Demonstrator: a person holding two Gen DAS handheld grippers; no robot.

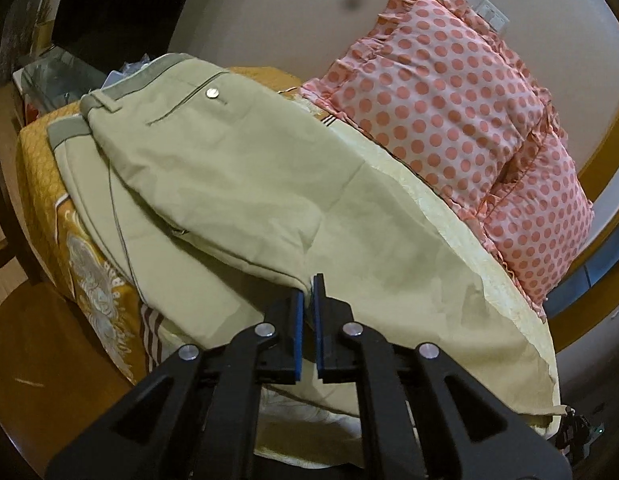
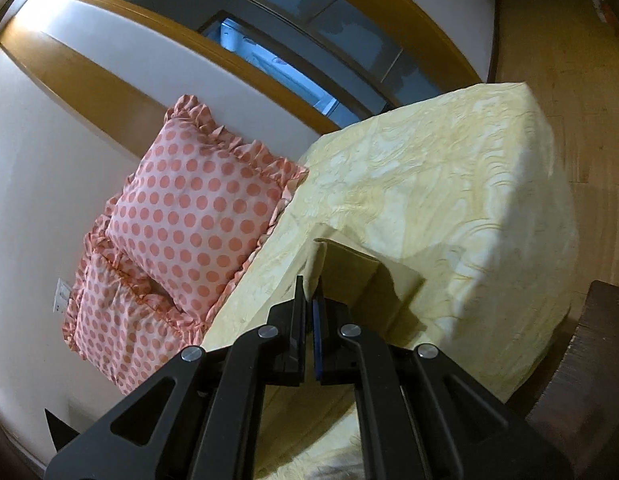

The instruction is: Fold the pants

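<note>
Khaki pants (image 1: 237,184) lie on the bed, waistband at the far left, one half laid over the other. My left gripper (image 1: 308,286) is shut on the pants' fabric at the crotch seam edge. My right gripper (image 2: 308,292) is shut on the hem end of a pant leg (image 2: 345,268), which stands up a little above the pale yellow bedcover (image 2: 449,200). The rest of the pants is hidden in the right wrist view.
Two pink polka-dot pillows (image 1: 449,112) lean against the white wall; they also show in the right wrist view (image 2: 197,208). An orange patterned blanket (image 1: 41,176) covers the bed's left end. Wooden floor (image 2: 569,60) lies beyond the bed; a dark wooden piece (image 2: 589,360) stands at right.
</note>
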